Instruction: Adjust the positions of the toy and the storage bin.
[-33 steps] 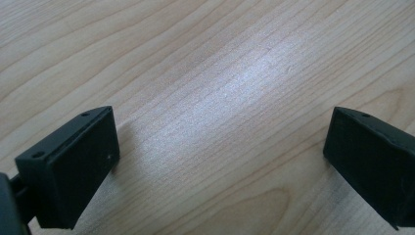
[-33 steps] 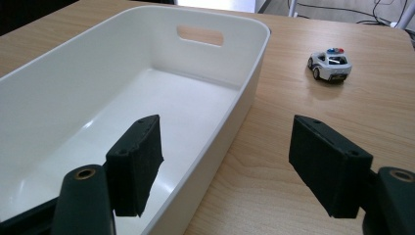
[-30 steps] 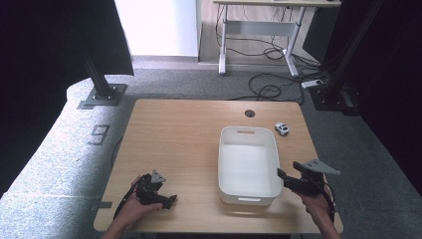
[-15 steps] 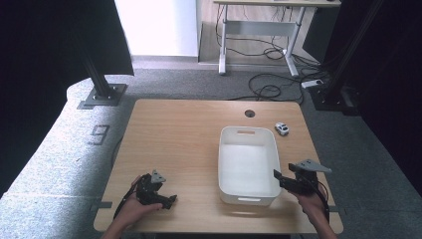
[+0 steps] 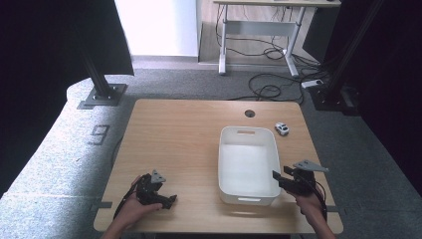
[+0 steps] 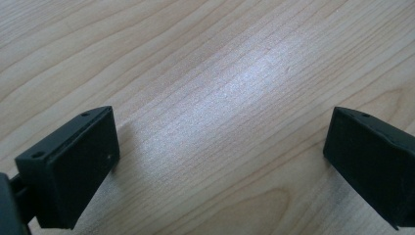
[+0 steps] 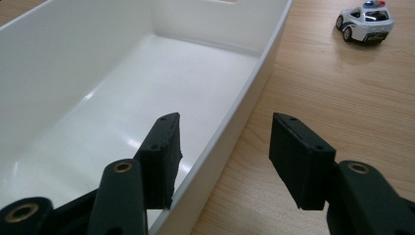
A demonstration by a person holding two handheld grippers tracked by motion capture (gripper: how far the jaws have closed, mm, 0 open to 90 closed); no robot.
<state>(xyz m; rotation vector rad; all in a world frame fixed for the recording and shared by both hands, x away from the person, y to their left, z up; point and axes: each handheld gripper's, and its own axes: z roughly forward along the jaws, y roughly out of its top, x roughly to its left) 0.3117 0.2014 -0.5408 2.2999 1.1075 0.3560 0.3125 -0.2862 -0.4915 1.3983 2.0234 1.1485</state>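
White bin (image 5: 249, 167): its right wall sits between jaws of right claw (image 7: 222, 152), just been closing, pads not pressing yet. Left claw (image 6: 220, 156) wide apart over bare bench (image 5: 174, 134).

We see a table (image 5: 189, 134) of pale wood with fine, wavy grain, smooth and satin rather than glossy, catching a soft sheen under the left gripper (image 6: 220, 161). The tub (image 7: 122, 88) looks like white plastic, smooth and glossy, with bright highlights along its floor and rim. The right gripper (image 7: 222, 156) has matt black jaws (ribbed on their inner faces) that look like plastic, with brass-coloured metal rivets at the joints. The toy police car (image 7: 365, 20) is shiny white plastic. The floor (image 5: 59, 164) around the table looks like rough grey carpet.
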